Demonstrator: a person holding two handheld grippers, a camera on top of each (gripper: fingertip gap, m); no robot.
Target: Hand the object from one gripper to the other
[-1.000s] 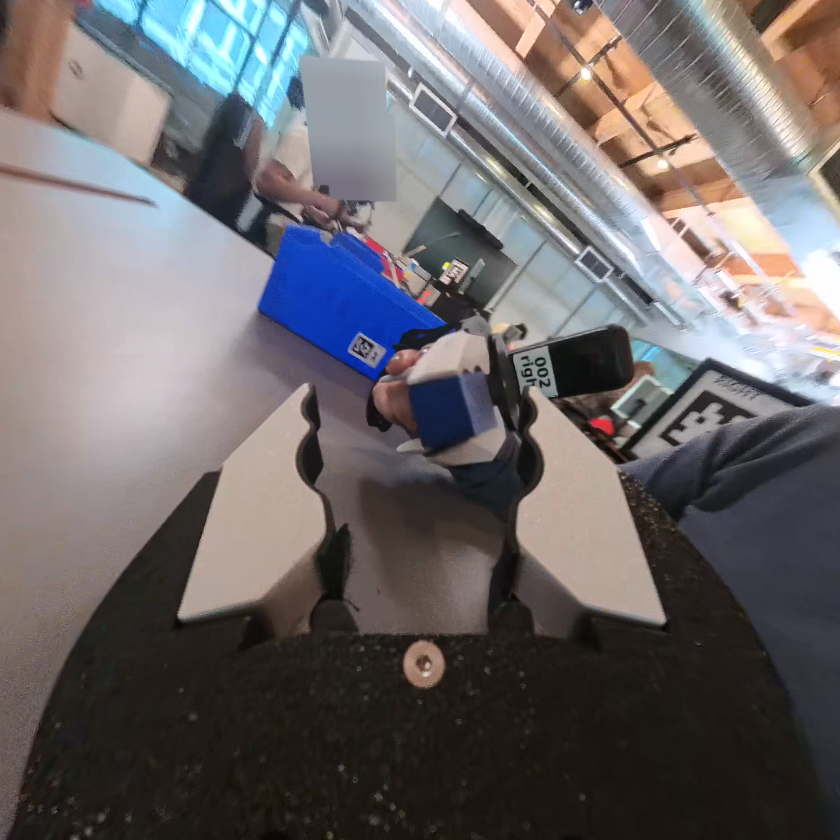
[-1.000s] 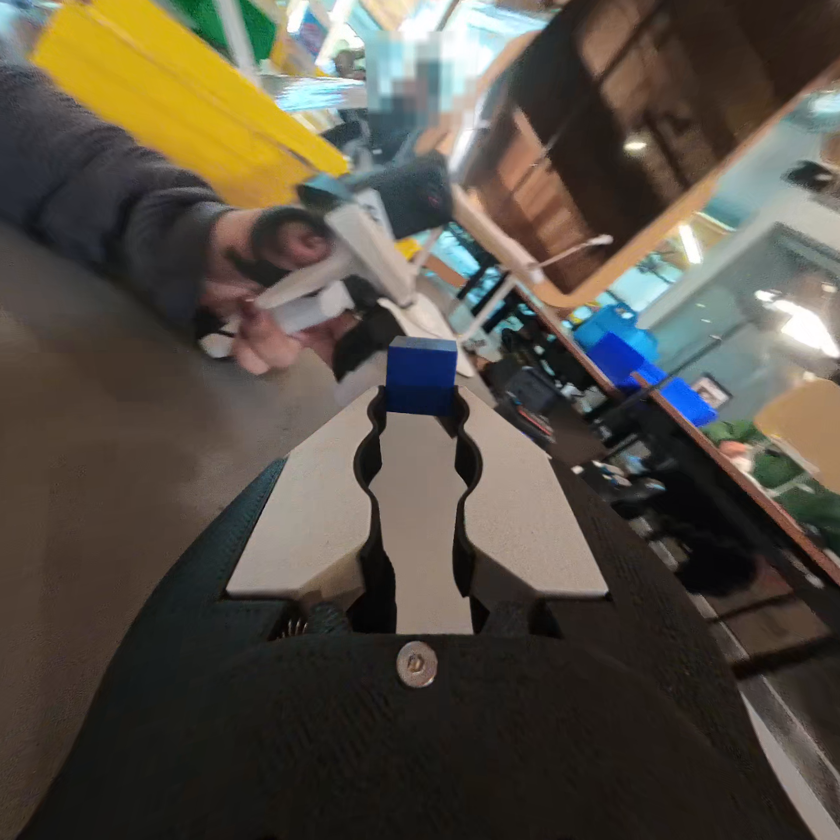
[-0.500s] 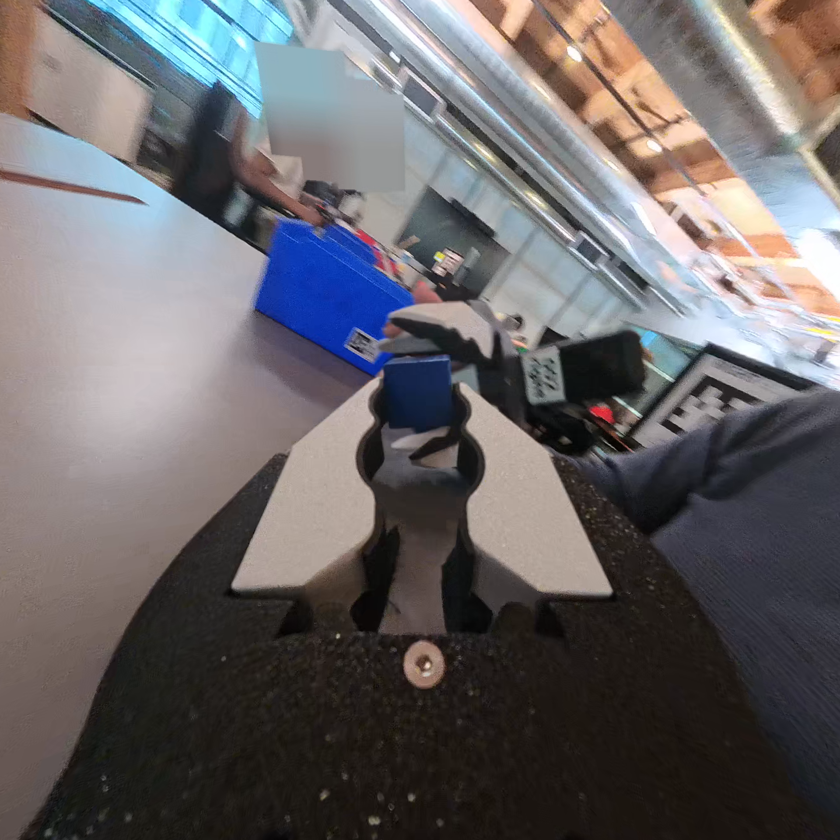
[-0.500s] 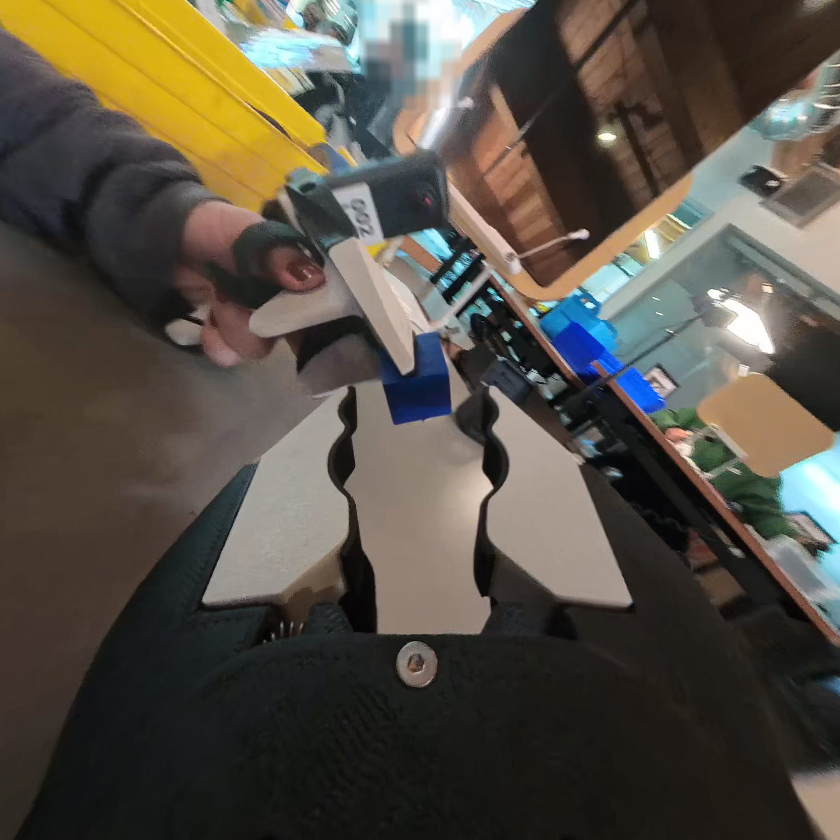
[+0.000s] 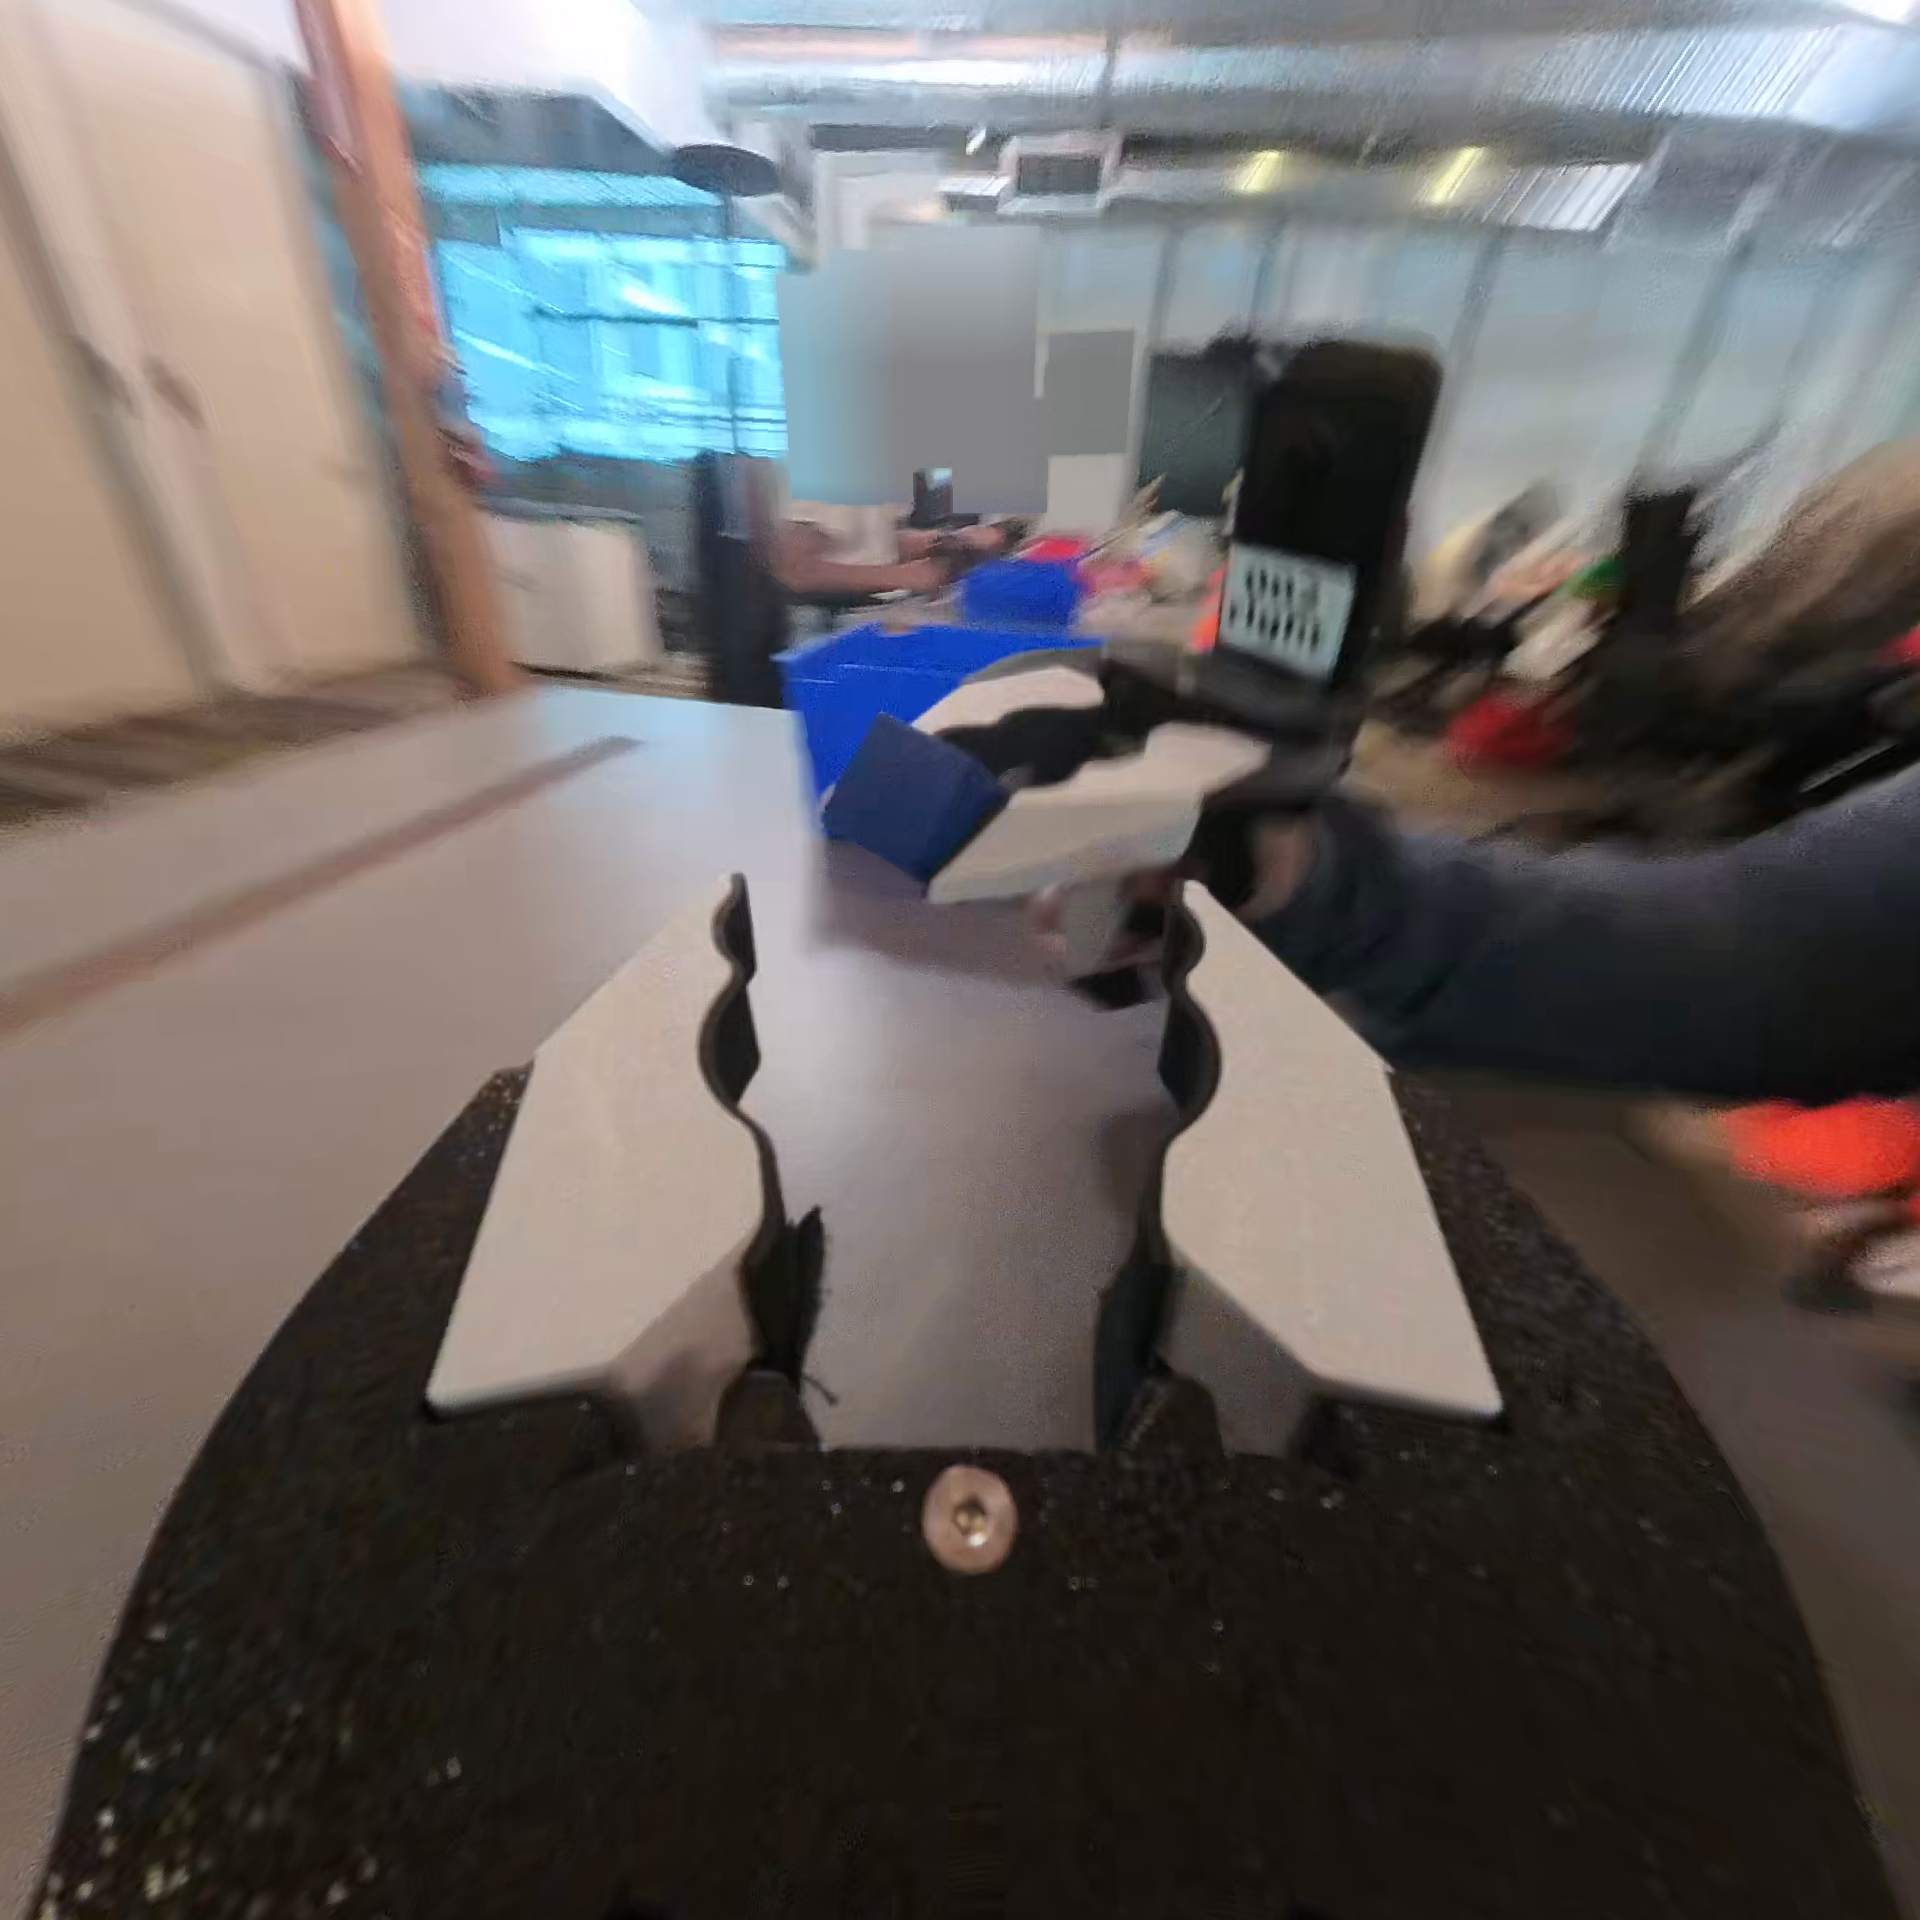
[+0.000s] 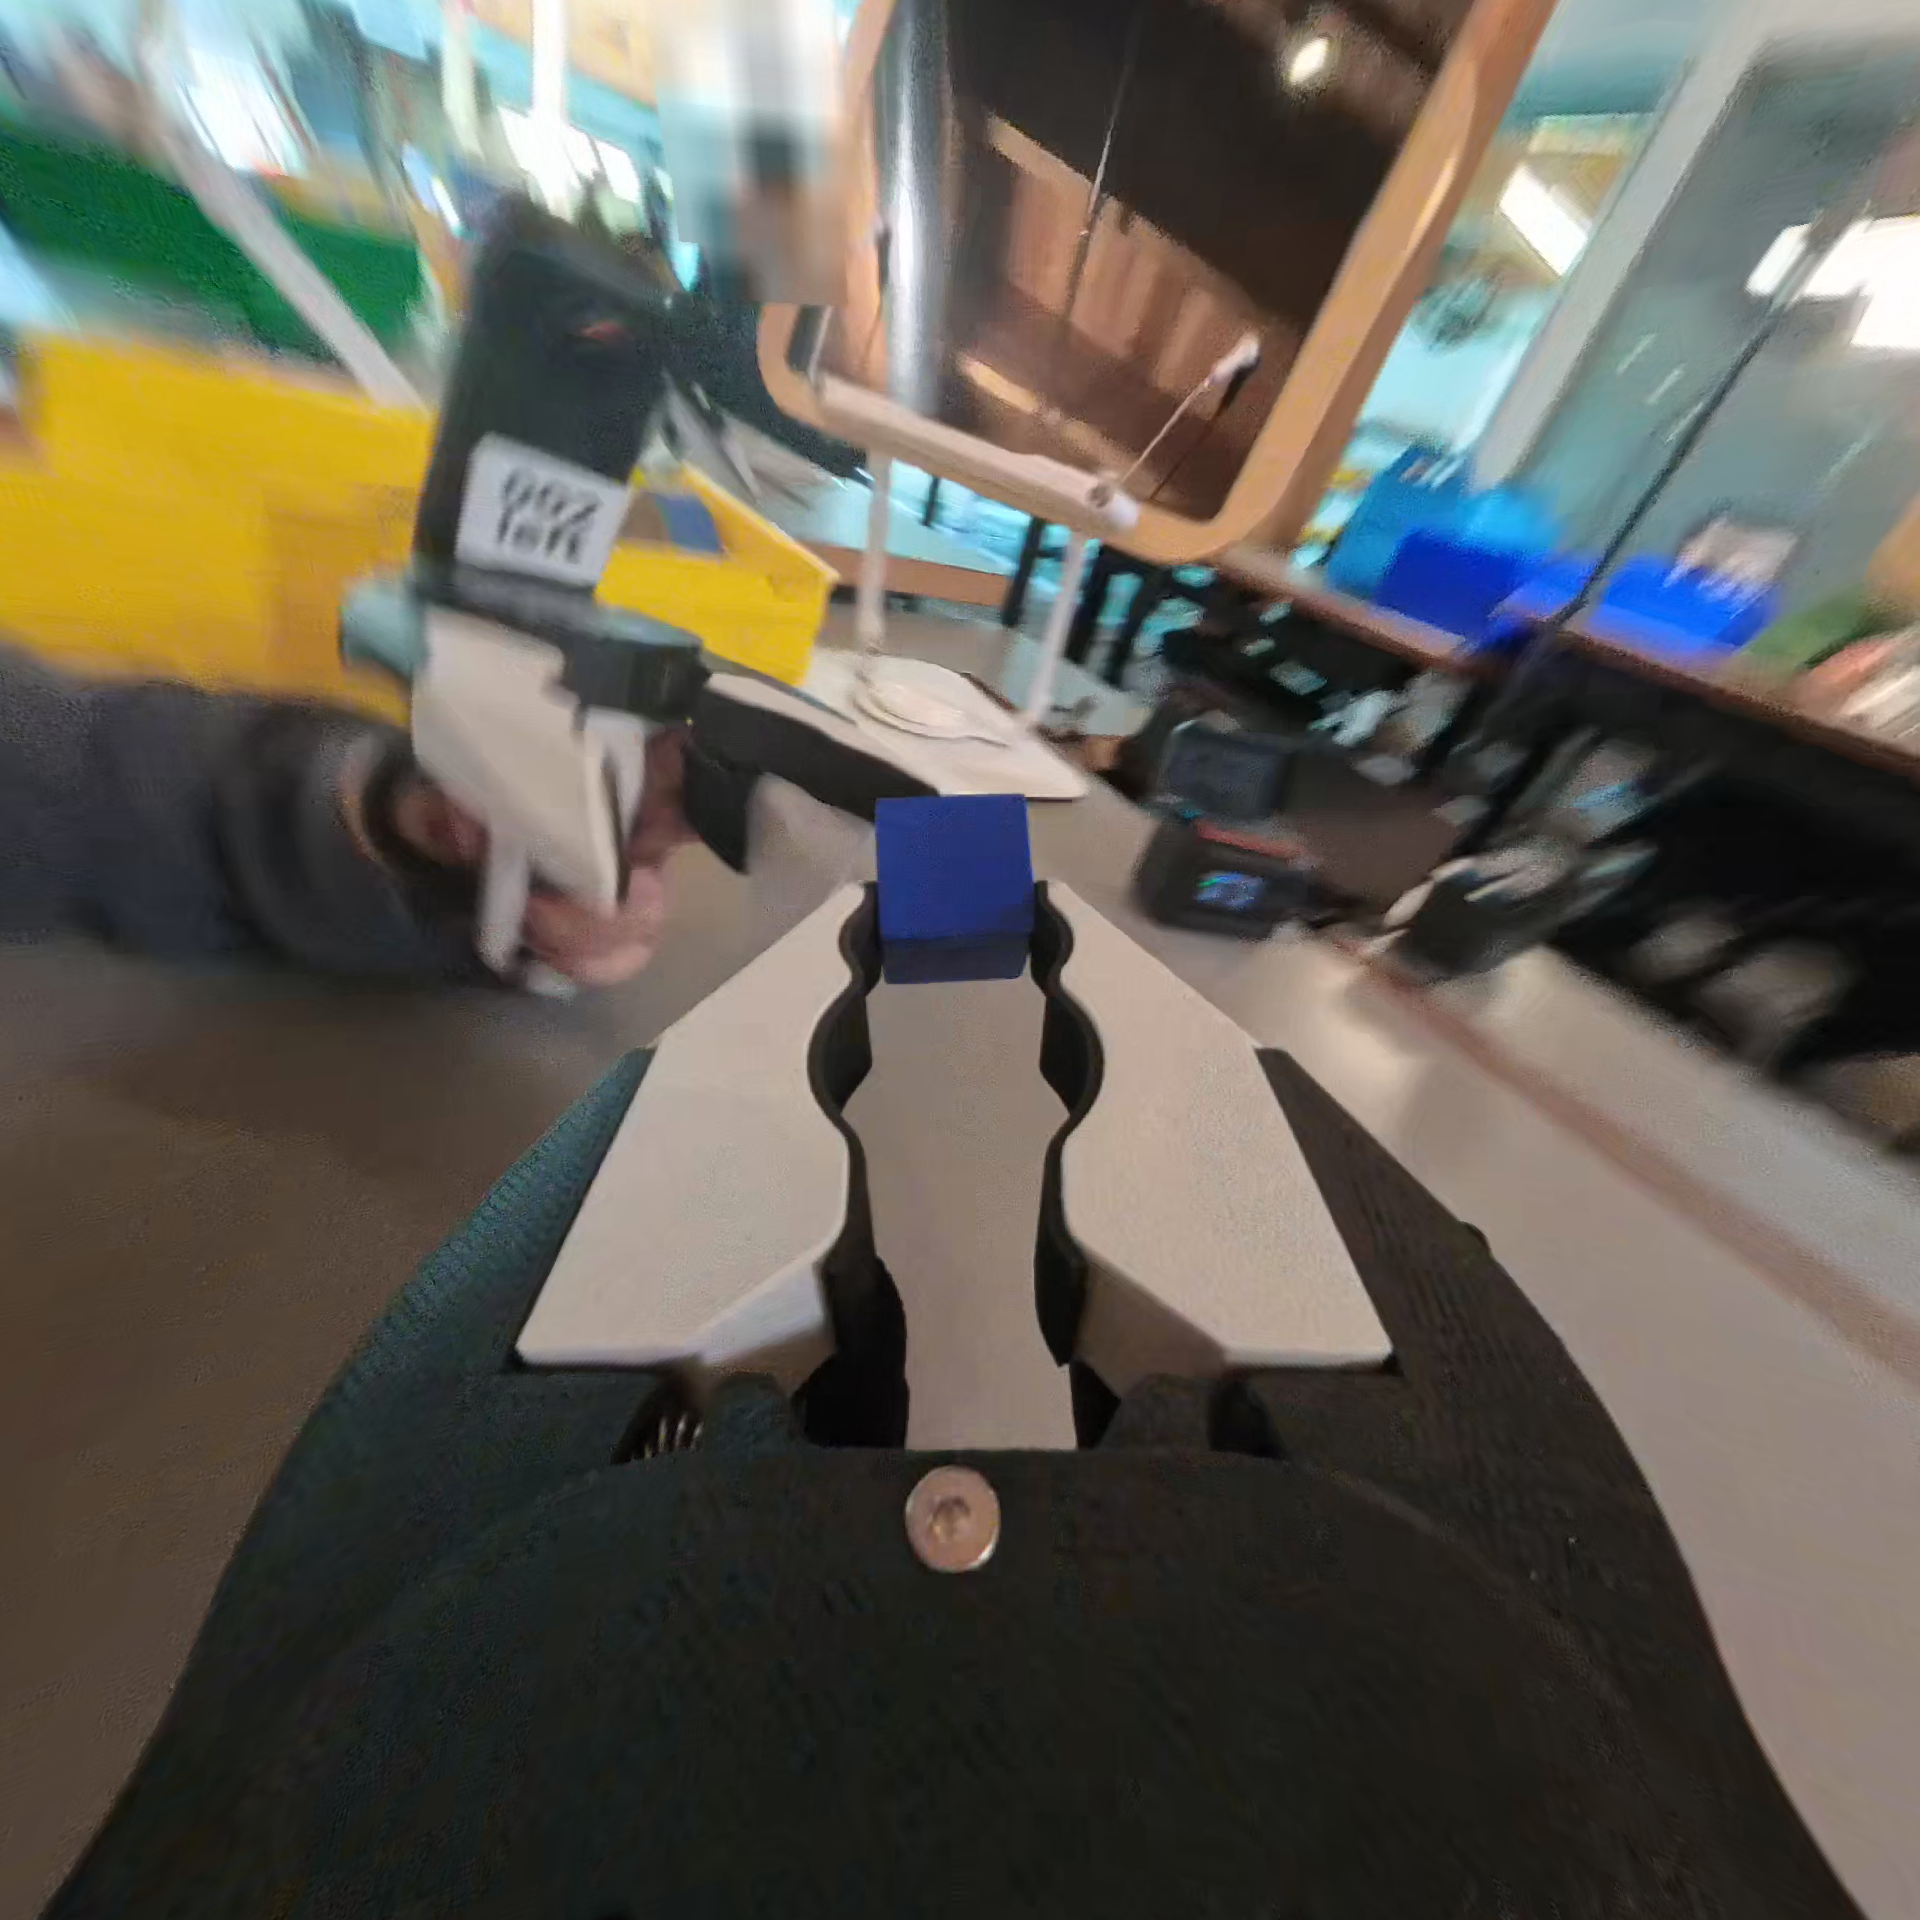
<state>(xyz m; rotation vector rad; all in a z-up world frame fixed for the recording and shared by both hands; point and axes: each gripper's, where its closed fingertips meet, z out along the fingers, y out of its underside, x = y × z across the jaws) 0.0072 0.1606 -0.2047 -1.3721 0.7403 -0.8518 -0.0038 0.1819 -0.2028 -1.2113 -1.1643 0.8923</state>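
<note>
Blue cube (image 6: 954, 902) pinched at tips of right gripper (image 6: 954, 914), raised above desk (image 6: 260, 1143). Left gripper (image 5: 961, 914) spread wide, empty, just beside cube in left view (image 5: 912, 795), not around it. Judged step: cube sits with right gripper; whether pass is finished or about to start, cannot tell. Further pass would need left gripper lined up square on cube's free faces, closed firm before right lets go. Blue bin (image 5: 894, 686) behind on desk, contents hidden. Yellow bins (image 6: 208, 499) beyond left gripper, contents blurred.
</note>
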